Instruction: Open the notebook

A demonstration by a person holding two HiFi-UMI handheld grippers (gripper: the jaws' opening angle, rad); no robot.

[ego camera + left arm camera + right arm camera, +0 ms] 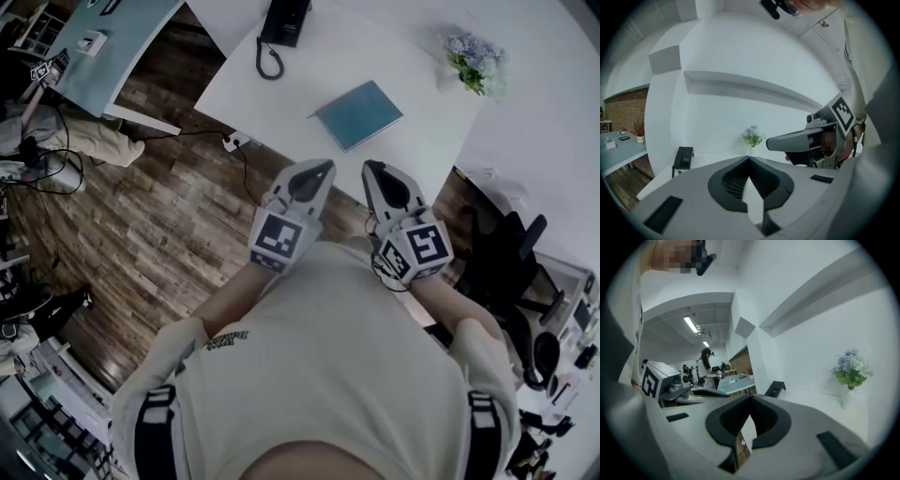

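One closed teal notebook (pixel 359 113), flat.

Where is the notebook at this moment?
In the head view the closed notebook lies right of centre on the white table, between the black telephone and the flowers.

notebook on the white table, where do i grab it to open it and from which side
The teal notebook lies flat and closed, skewed on the table, so only the cover's thin edge offers a hold. Probably pinch the cover near a corner of the nearer long edge, coming in low from the near side. Which edge is the spine cannot be told.
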